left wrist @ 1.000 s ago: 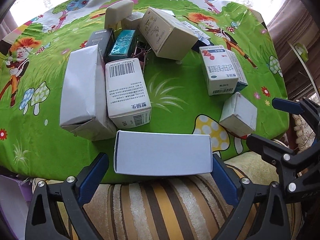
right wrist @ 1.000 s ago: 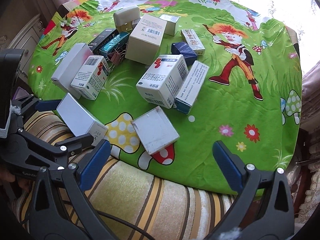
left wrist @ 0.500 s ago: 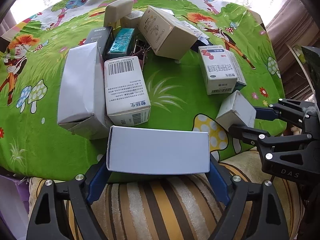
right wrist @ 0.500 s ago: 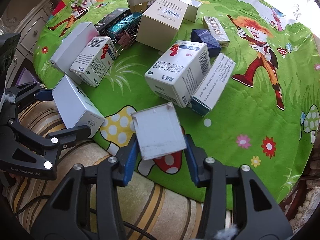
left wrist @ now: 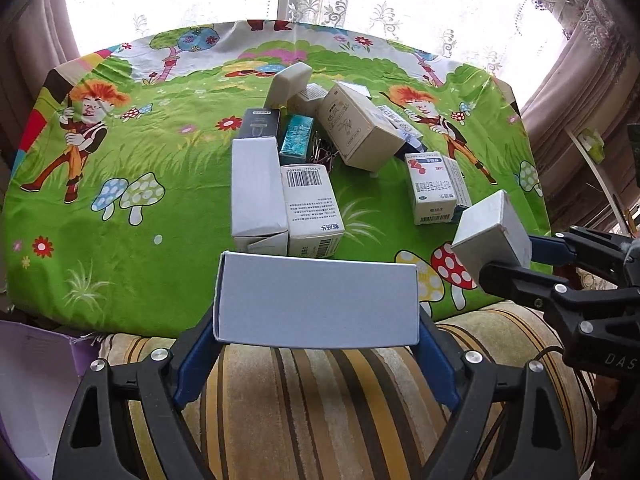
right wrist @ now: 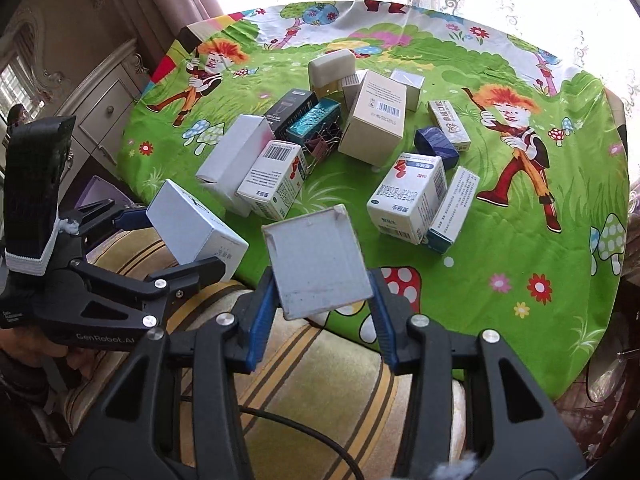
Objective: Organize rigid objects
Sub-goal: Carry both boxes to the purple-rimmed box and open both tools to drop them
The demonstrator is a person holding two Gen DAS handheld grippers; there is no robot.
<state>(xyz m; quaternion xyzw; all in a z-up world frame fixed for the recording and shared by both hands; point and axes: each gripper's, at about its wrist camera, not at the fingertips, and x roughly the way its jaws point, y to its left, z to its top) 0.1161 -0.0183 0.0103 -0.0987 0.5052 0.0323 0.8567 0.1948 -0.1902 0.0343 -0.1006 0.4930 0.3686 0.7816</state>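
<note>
free: tablecloth (left wrist: 120, 152) left side, near edge | blocked: box cluster (left wrist: 304, 160) at centre

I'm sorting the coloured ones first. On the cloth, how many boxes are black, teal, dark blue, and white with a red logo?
Black box: 1
Teal box: 1
Dark blue box: 1
White red-logo boxes: 2
Total: 5

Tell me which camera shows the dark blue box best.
The right wrist view: the dark blue box lies in the open between the big beige carton and a red-and-white box. In the left wrist view the carton hides it; only a dark sliver shows.
</note>
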